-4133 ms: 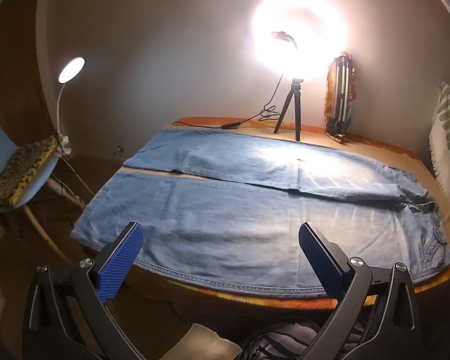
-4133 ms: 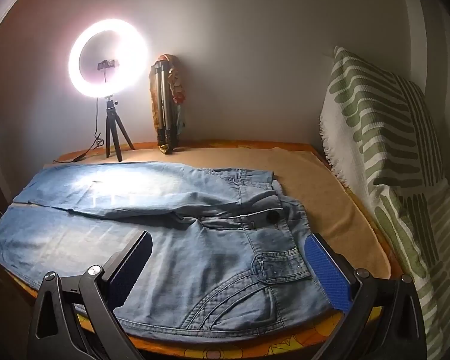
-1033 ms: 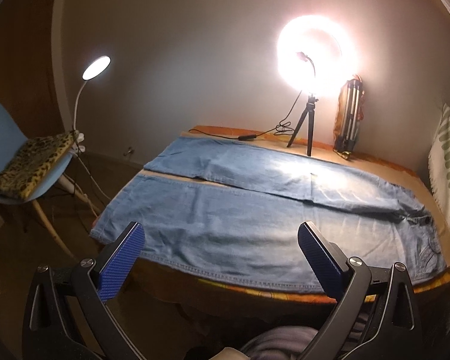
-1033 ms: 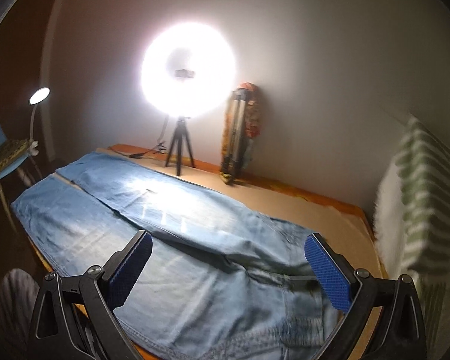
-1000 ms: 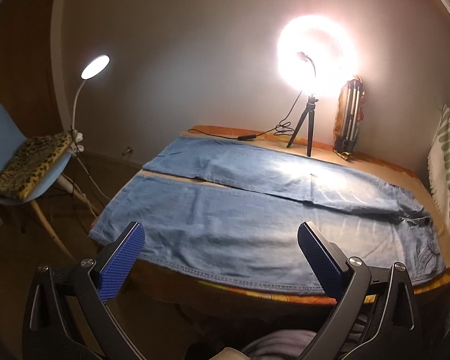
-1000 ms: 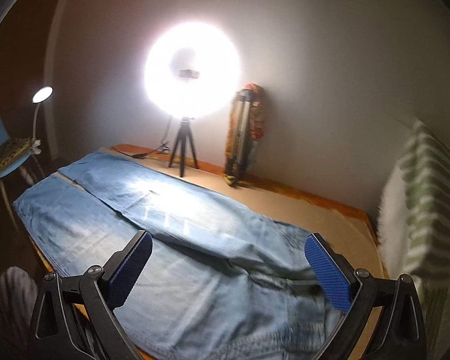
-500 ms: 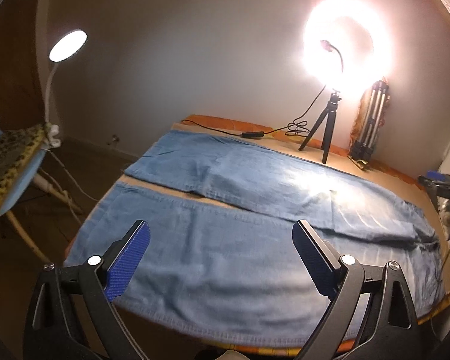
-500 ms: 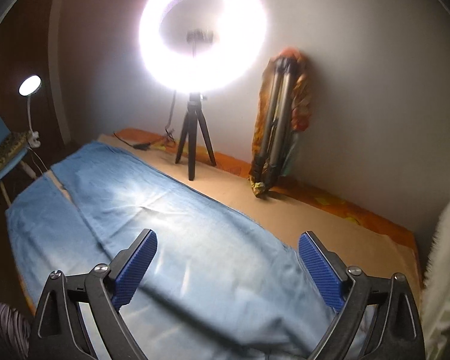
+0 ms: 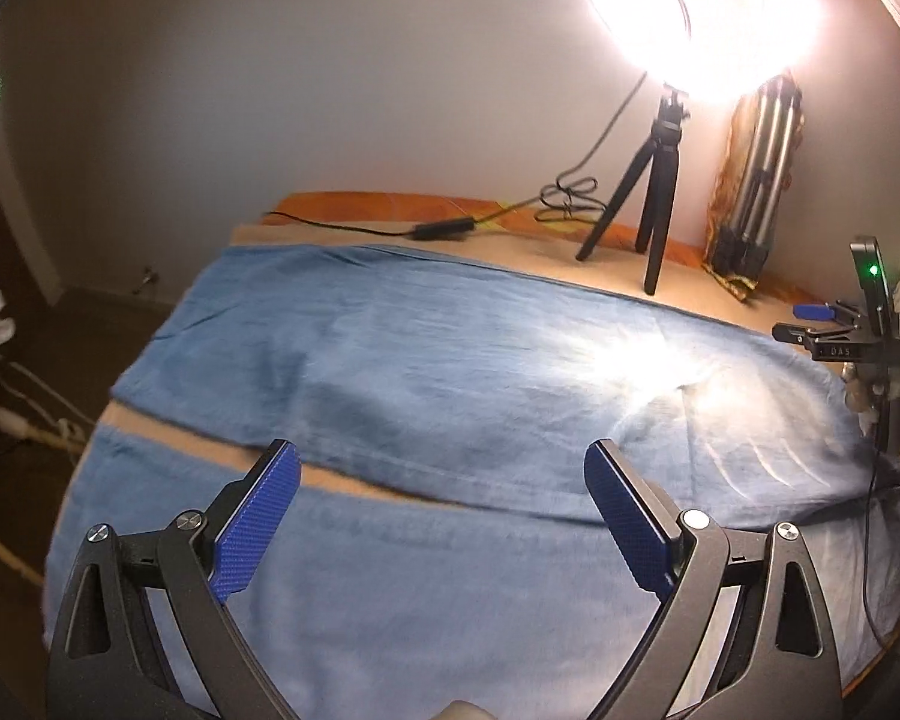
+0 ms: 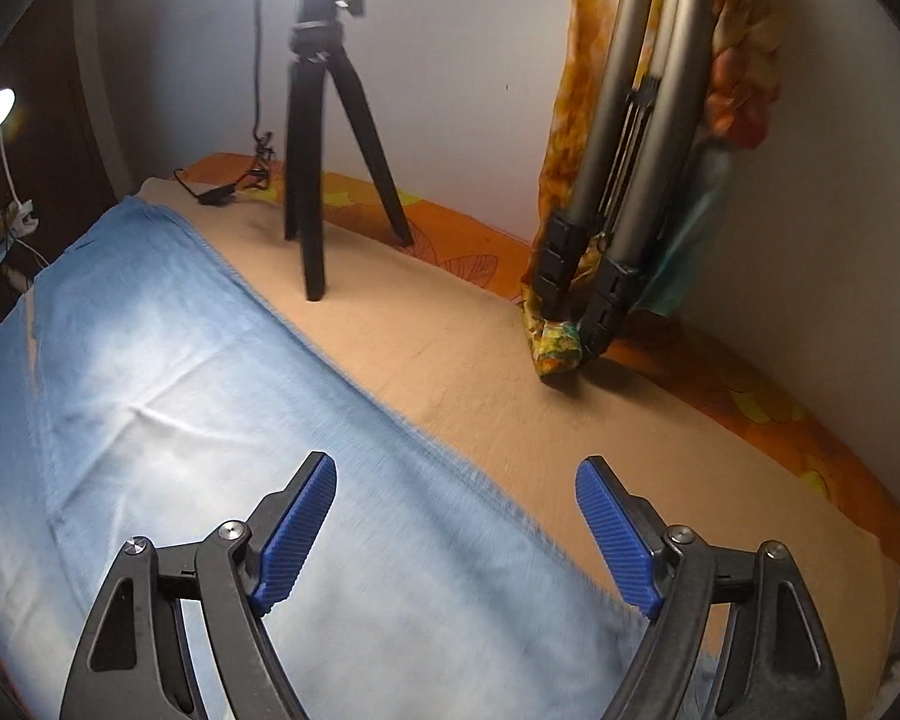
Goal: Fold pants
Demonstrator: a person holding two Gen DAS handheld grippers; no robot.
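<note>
While no fold is yet made, the pants (image 9: 450, 396) are recorded as lying flat on the table (image 10: 510, 372), both legs spread side by side with a strip of cloth showing between them. Left gripper (image 9: 444, 516): released, jaws wide, nothing between them; the gap between the legs lies just ahead of its fingers. Right gripper (image 10: 456, 525): jaws have just been closing, yet are apart and unladen; the far leg's outer edge runs between its fingers. Done: spreading. Left: every fold, judged to start by that edge being grasped.
</note>
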